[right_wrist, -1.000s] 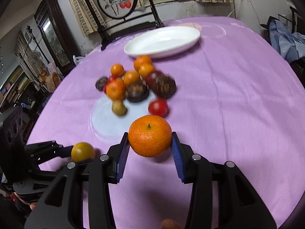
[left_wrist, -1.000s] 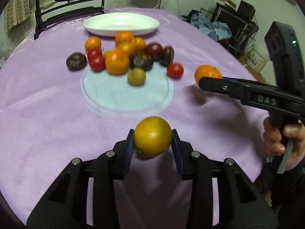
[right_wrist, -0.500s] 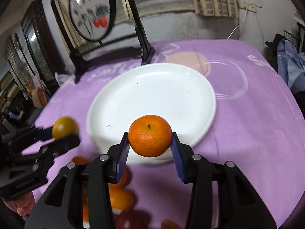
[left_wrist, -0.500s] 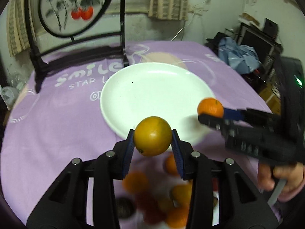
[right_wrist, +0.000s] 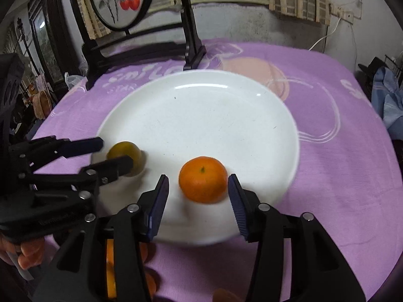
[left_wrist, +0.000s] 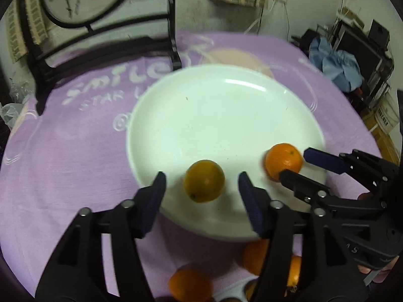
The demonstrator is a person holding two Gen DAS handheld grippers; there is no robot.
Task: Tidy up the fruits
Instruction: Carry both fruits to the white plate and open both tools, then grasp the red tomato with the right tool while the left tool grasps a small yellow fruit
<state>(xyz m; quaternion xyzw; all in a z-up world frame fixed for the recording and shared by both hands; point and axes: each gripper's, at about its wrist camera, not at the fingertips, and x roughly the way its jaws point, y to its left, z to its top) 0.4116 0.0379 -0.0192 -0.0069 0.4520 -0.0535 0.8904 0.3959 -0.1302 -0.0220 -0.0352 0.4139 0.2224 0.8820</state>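
Both jaws now spread wide, empty; yellow fruit (left_wrist: 204, 180) and orange (right_wrist: 203, 183) released onto plate (left_wrist: 226, 105); more fruit awaits

Released onto the white plate (left_wrist: 226, 115): the yellow-orange fruit (left_wrist: 204, 180), clamped in the left gripper (left_wrist: 201, 188) half a second earlier, now lying free on the near part of the plate with a gap to either blue pad. Same on the other side, with the orange mandarin (right_wrist: 203, 183) out of the right gripper (right_wrist: 199, 196) and resting on the plate between fingers now spread wide. Closer to the plate than a moment ago, and far from the spot over the fruit pile a second back. Now under the gripper bodies, only a few blurred oranges (left_wrist: 190, 288) at the lower edge.
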